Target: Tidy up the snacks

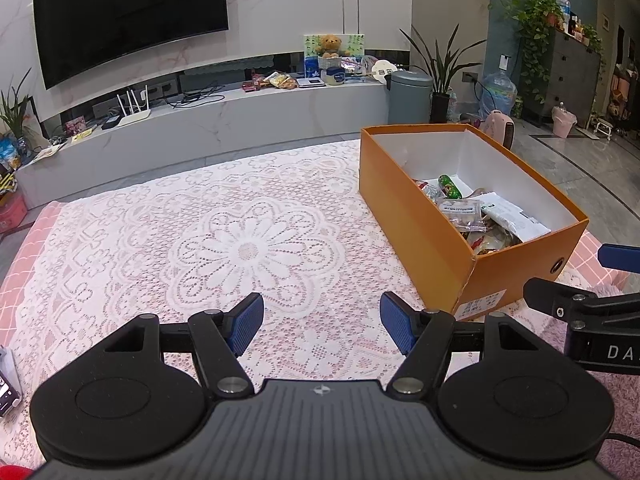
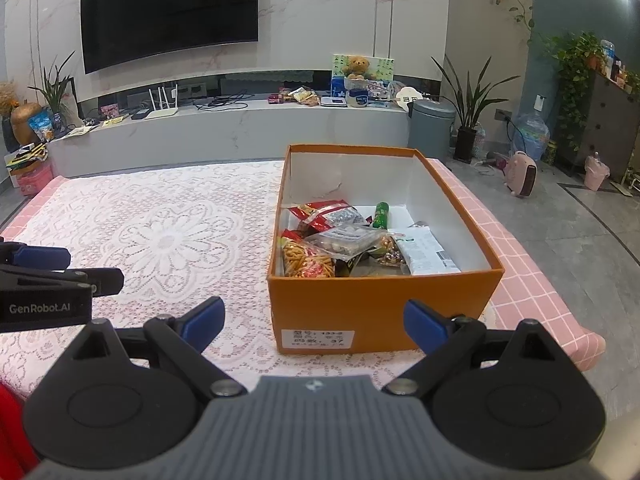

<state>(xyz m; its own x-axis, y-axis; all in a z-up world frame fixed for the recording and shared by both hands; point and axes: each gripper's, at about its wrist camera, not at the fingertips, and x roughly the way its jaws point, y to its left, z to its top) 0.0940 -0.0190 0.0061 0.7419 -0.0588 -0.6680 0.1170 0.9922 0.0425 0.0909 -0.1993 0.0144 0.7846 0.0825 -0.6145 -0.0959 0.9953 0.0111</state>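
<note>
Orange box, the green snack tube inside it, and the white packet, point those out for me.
orange box (image 2: pixel 372 304): right wrist view, on its near outer wall.
green snack tube (image 2: pixel 381 215): right wrist view, on the middle of the tube.
white packet (image 2: pixel 426 251): right wrist view, on its flat top face.

Left gripper (image 1: pixel 322 322): level, pointing forward, blue-padded fingers (image 1: pixel 246 322) spread wide, nothing between them. Right gripper (image 2: pixel 314 322): level, just beside the left and parallel to it, fingers (image 2: pixel 424 324) likewise spread wide and holding nothing.
</note>
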